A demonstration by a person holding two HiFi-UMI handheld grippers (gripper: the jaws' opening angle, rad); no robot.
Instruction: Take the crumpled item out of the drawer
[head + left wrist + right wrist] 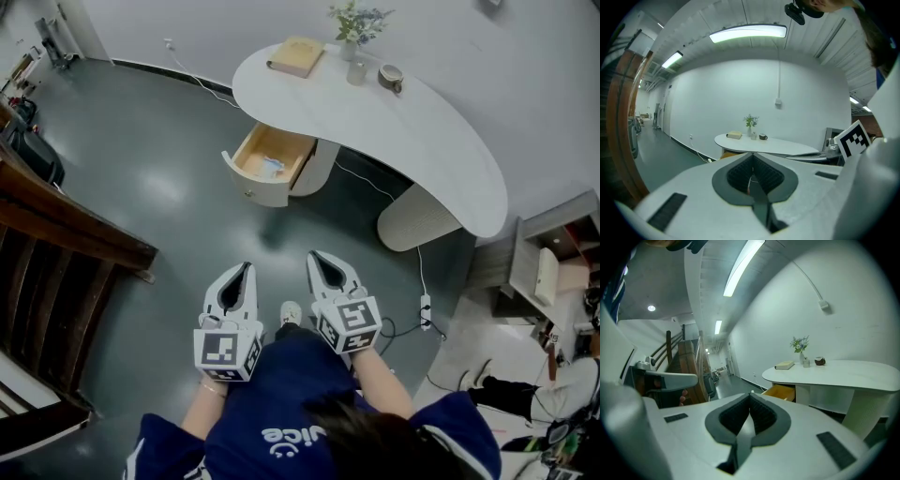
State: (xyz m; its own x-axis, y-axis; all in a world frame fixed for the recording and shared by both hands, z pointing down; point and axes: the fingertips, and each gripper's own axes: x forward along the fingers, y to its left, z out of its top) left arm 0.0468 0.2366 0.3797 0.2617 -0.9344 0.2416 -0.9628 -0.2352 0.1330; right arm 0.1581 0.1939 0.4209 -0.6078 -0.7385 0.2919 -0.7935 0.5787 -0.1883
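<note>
The wooden drawer (270, 165) stands pulled out from under the white curved desk (412, 131), well ahead of me across the dark floor. A small pale-blue crumpled item (272, 169) lies inside it. My left gripper (247, 270) and right gripper (315, 255) are held side by side in front of my body, far short of the drawer, both pointing toward it. Each one's jaws meet at the tips with nothing between them. The right gripper view shows the open drawer (780, 391) beyond the shut right gripper (751, 394). In the left gripper view, the left gripper (752, 154) faces the desk (759, 143).
On the desk lie a book (295, 56), a vase of flowers (354, 28) and a cup (390, 75). A dark wooden stair rail (66, 234) runs along the left. A power strip (425, 311) with cables lies on the floor at right, near a low cabinet (553, 267).
</note>
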